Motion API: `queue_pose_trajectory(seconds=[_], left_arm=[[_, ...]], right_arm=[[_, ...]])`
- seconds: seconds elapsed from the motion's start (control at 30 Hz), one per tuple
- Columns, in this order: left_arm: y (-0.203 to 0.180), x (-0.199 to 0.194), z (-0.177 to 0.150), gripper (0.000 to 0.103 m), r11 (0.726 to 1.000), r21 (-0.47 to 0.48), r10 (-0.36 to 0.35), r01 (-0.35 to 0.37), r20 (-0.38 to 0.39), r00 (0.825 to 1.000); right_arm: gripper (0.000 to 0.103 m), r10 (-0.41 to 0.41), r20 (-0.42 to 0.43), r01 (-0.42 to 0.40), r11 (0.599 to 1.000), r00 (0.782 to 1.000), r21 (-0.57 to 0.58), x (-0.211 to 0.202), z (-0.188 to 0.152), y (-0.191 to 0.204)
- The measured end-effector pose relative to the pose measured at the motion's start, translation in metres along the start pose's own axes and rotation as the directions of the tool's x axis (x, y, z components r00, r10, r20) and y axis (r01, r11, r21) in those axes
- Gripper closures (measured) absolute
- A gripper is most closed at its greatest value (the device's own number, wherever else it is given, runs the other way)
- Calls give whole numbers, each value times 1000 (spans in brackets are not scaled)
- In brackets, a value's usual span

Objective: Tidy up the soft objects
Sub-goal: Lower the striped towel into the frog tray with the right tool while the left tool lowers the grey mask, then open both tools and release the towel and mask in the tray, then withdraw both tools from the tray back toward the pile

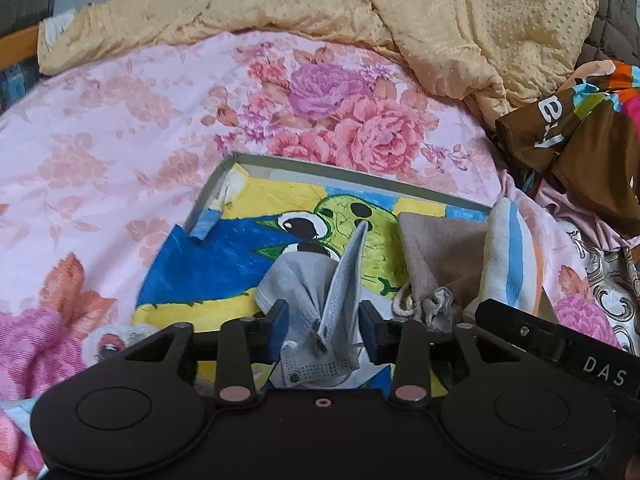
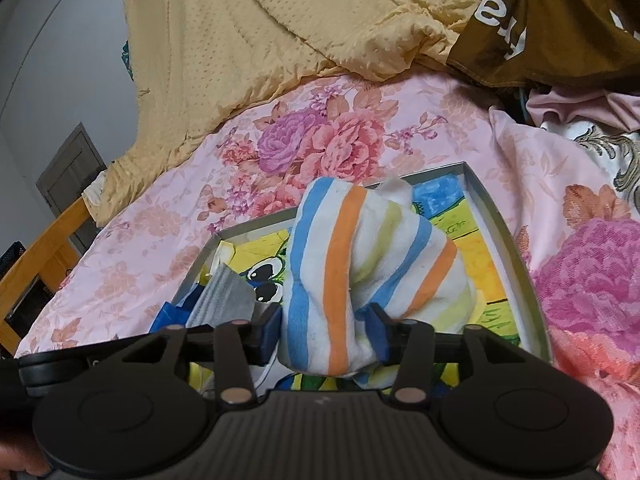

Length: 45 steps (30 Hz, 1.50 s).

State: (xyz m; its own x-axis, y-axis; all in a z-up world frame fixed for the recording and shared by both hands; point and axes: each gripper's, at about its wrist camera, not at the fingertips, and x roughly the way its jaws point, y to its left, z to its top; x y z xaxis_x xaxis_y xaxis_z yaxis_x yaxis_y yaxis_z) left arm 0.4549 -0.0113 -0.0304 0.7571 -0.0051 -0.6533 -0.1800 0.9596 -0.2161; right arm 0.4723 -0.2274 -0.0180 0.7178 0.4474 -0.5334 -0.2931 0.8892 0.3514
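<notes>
The left hand-held gripper pinches a gray face mask – the right hand-held gripper squeezes a striped sock (both over the tray).

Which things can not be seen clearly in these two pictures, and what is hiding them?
- Near edge of the painted tray: both views, covered by the gripper bodies.
- Lower part of the gray face mask: left wrist view, behind the left gripper.
- Beige drawstring pouch: absent from the right wrist view, behind the striped towel between the right gripper fingers.
</notes>
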Motion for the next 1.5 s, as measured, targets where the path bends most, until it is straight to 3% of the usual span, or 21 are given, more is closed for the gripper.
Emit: queue_pose_trajectory(seconds=[0.23, 0.47, 0.57, 0.93, 1.1, 1.5], left_arm=[[-1, -29, 1, 39, 1000, 12, 7, -8, 37, 999], [2, -65, -6, 30, 1000, 25, 15, -17, 82, 997], [4, -84, -13, 21, 999, 29, 18, -21, 122, 992], [13, -148, -50, 8, 1000, 2, 0, 0, 231, 973], [24, -174, -66, 4, 999, -35, -19, 28, 242, 970], [42, -222, -113, 1, 999, -11, -46, 50, 264, 964]], right_arm=[[28, -19, 29, 20, 1000, 999, -16, -23, 0, 5], [13, -53, 90, 59, 996, 995, -66, -56, -1, 16], [7, -67, 129, 78, 994, 989, -81, -74, -3, 21], [0, -125, 243, 158, 980, 962, -122, -138, -35, 42], [0, -124, 245, 158, 980, 962, -125, -159, -57, 55], [0, -170, 227, 205, 969, 959, -137, -188, -119, 86]])
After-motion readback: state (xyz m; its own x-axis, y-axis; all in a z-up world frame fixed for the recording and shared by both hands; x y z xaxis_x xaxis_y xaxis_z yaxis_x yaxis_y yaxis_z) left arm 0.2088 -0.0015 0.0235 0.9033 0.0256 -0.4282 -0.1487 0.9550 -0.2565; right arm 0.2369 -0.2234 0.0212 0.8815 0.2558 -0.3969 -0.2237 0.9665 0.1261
